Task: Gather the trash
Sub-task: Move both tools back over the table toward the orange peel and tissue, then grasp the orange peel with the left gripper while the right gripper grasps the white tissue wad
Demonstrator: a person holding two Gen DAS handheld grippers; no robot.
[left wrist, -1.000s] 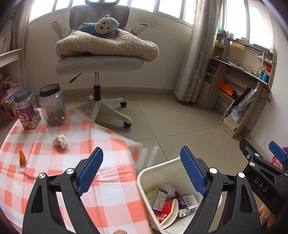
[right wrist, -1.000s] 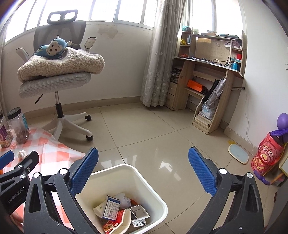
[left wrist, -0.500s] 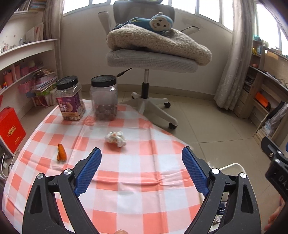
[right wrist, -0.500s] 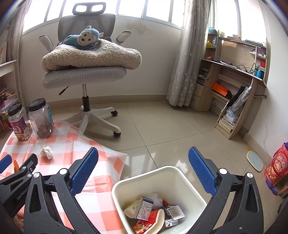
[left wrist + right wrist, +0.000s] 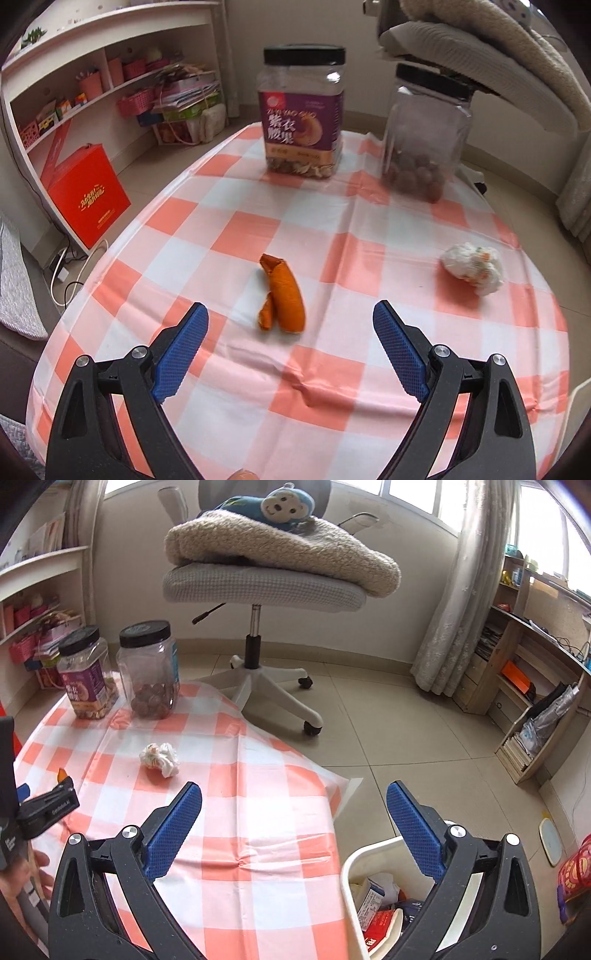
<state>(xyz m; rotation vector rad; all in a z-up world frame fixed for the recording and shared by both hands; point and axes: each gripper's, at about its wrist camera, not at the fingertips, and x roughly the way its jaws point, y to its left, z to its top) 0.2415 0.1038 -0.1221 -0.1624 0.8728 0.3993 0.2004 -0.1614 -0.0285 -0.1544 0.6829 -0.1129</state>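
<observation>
Orange peel [image 5: 282, 295] lies on the checked tablecloth [image 5: 332, 229], just ahead of the left gripper [image 5: 290, 325], whose blue-padded jaws gape wide and hold nothing. A crumpled tissue [image 5: 472, 267] sits to the right of the peel, well apart from it. The right gripper [image 5: 293, 805] is likewise spread wide and empty, with the white bin [image 5: 354, 864] of trash off the cloth's edge, to the peel's far right.

Office chair [image 5: 264, 587] on tiled floor [image 5: 399, 734]
</observation>
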